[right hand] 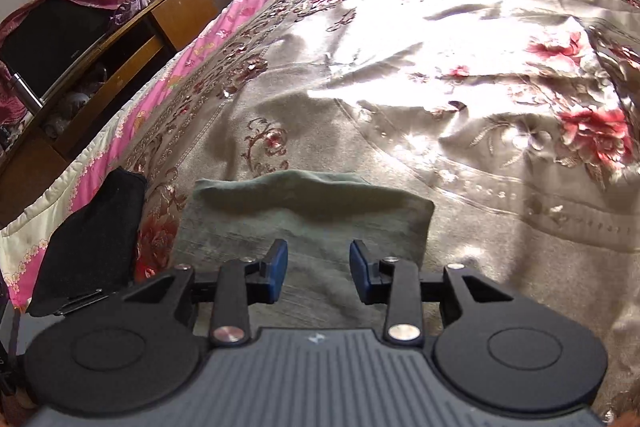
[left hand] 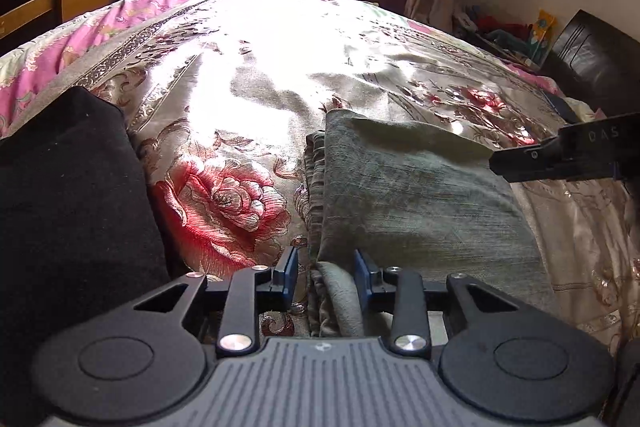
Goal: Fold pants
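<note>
I see the folded pants (left hand: 420, 195) lying limp and soft near the bed's (left hand: 248, 67) near edge, both my left gripper (left hand: 326, 277) and right gripper (right hand: 319, 269) part-open, empty; I'd pinch the layered left edge

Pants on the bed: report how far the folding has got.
Done: the grey-green pants lie as a compact layered rectangle on the floral bedspread, stacked edges showing at one side. In hand: nothing; the left gripper and right gripper stand open above the cloth. Left: perhaps smoothing the raised far edge; a black garment lies beside.
</note>
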